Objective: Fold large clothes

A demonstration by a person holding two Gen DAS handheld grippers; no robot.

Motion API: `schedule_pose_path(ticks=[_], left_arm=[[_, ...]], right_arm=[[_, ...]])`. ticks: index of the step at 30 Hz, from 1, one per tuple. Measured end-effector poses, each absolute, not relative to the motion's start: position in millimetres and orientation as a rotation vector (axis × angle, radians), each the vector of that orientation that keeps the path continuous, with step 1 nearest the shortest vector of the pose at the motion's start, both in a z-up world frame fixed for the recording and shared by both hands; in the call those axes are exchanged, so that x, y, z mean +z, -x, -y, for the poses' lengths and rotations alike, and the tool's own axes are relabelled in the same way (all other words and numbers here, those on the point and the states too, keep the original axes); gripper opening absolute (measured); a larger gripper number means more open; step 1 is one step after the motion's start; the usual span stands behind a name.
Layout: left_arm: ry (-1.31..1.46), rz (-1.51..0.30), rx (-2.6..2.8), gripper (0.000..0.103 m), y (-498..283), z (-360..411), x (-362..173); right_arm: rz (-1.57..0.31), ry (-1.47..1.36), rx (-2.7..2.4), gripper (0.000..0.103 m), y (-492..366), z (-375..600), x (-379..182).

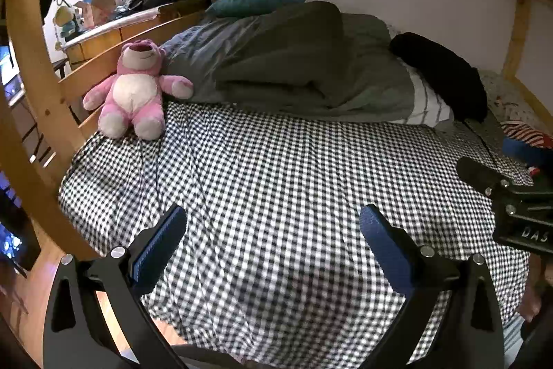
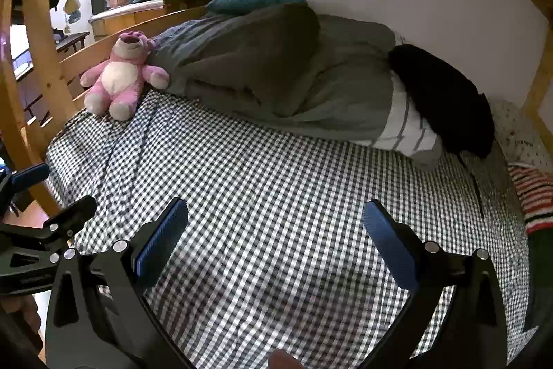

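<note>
A black garment (image 1: 446,71) (image 2: 446,99) lies bunched at the far right of the bed, partly on a white striped pillow (image 1: 428,102) (image 2: 404,130). A red and white striped garment (image 1: 525,132) (image 2: 534,196) lies at the right edge. My left gripper (image 1: 273,234) is open and empty above the black and white checked sheet (image 1: 276,168). My right gripper (image 2: 276,230) is open and empty above the same sheet (image 2: 269,178). Each gripper shows at the side of the other's view: the right one (image 1: 518,206), the left one (image 2: 45,230).
A pink plush bear (image 1: 138,89) (image 2: 121,75) sits at the bed's left edge against the wooden rail (image 1: 103,64). A heaped grey-green duvet (image 1: 304,68) (image 2: 276,71) and a teal pillow (image 1: 255,0) fill the far side. Wooden bunk posts (image 1: 515,33) stand at both ends.
</note>
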State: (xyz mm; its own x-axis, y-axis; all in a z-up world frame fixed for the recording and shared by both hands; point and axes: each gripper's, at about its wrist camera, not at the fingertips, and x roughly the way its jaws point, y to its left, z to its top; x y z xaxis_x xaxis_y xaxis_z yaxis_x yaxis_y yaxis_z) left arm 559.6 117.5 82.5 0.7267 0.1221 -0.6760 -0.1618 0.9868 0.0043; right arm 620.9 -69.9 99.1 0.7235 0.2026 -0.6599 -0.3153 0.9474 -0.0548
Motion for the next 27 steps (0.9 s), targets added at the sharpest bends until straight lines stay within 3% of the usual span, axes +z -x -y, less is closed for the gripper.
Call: schedule_pose_path(ticks=[15,27], left_arm=[[0.028,-0.683,0.195,0.099,-492.9,-88.5,66.4],[0.019,-0.713,0.213,0.099,-493.1,-82.5,61.7]], right_arm=[[-0.685,0.162,0.294,0.1,-548.0,81.8,75.8],[-0.664,0.152,0.289,0.1,-539.0,91.2,76.2]])
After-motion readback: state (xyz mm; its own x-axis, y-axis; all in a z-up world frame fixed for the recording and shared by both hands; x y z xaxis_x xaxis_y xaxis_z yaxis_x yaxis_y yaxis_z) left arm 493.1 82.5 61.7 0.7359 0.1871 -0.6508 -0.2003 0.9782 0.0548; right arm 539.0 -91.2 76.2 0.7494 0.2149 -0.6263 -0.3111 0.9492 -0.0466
